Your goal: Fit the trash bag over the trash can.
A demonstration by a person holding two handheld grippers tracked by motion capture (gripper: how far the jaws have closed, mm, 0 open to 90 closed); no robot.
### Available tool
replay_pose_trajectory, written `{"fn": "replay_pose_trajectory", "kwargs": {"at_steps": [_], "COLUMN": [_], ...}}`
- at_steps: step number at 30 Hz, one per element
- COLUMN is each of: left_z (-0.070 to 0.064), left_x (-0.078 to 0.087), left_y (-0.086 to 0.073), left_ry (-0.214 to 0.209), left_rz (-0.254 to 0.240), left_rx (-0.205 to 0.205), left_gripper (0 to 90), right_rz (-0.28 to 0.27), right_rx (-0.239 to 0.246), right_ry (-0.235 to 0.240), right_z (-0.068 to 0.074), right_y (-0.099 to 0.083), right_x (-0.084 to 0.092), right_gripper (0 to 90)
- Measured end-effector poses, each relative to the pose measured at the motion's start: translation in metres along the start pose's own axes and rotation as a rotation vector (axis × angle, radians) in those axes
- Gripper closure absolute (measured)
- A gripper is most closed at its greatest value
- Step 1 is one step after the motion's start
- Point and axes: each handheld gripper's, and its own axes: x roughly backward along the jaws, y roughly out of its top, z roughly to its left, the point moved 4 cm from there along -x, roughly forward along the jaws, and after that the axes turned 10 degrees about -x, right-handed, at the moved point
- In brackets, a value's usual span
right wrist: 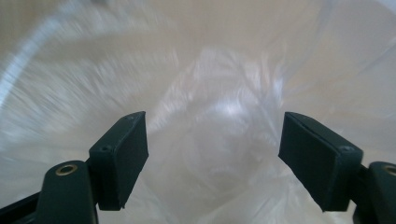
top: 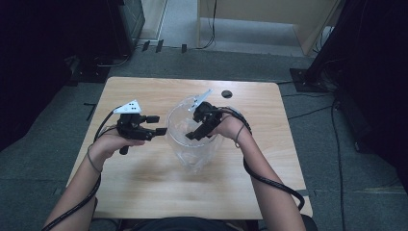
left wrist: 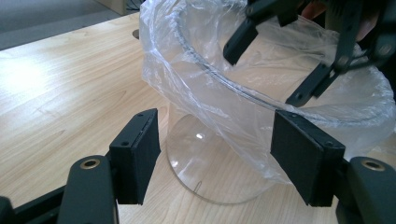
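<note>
Crinkly clear plastic liner (left wrist: 261,88) in round transparent bin (left wrist: 205,158); both grippers' fingers (left wrist: 135,154) apart, wood tabletop (top: 144,183).

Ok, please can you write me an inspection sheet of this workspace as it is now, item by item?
Surface: wooden table, pale, with a round cable hole near its far edge.
Job's things: clear container lined with a thin plastic bag, upright near the middle.
Clutter: nothing seen.
Grippers: left gripper open, facing the container's outside; right gripper open, reaching down into the bag.
Cables: a black cable along each forearm; more on the floor.
Surroundings: grey floor, dark equipment on both sides, wooden furniture behind.
</note>
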Motion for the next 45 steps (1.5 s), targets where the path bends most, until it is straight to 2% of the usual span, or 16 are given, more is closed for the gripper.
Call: {"fn": "replay_pose_trajectory", "kwargs": {"at_steps": [2, 7, 10, 15, 20, 22, 26, 32, 39, 44, 45], "left_z": [0.000, 0.000, 0.000, -0.002, -0.001, -0.001, -0.002, -0.004, -0.004, -0.004, -0.003], "left_x": [0.001, 0.001, 0.000, -0.002, -0.003, -0.003, -0.003, -0.004, -0.002, -0.002, -0.002], "left_y": [0.000, 0.001, 0.002, -0.001, -0.001, -0.001, -0.002, -0.003, -0.005, -0.006, -0.006], "left_ry": [0.002, 0.001, 0.003, -0.002, -0.002, 0.000, 0.001, 0.004, 0.012, 0.012, 0.013], "left_rz": [0.002, 0.004, 0.001, 0.022, 0.021, 0.023, 0.028, 0.039, 0.041, 0.044, 0.044], "left_rx": [-0.001, -0.002, 0.006, -0.002, 0.000, 0.001, 0.003, 0.000, 0.000, 0.002, 0.003], "left_gripper": [31.9, 31.9, 31.8, 31.5, 31.4, 31.5, 31.5, 31.5, 31.5, 31.5, 31.5], "right_rz": [-0.040, -0.089, -0.146, -0.156, -0.168, -0.164, -0.186, -0.222, -0.245, -0.297, -0.292], "right_rx": [-0.001, 0.024, 0.007, 0.012, 0.007, 0.025, 0.014, -0.010, -0.009, -0.045, -0.046], "right_ry": [0.013, 0.002, 0.019, -0.005, -0.001, -0.005, 0.006, -0.005, -0.009, -0.015, -0.014], "right_z": [0.001, 0.001, 0.004, 0.003, 0.003, 0.002, 0.002, 0.001, 0.002, 0.001, 0.001], "right_y": [0.003, 0.002, -0.001, -0.006, -0.012, -0.015, -0.021, -0.034, -0.045, -0.052, -0.054], "right_x": [0.006, 0.016, 0.023, 0.033, 0.038, 0.040, 0.046, 0.052, 0.056, 0.060, 0.060], "right_gripper": [23.9, 24.1, 24.7, 22.1, 21.9, 21.9, 21.9, 21.9, 21.6, 21.6, 21.9]}}
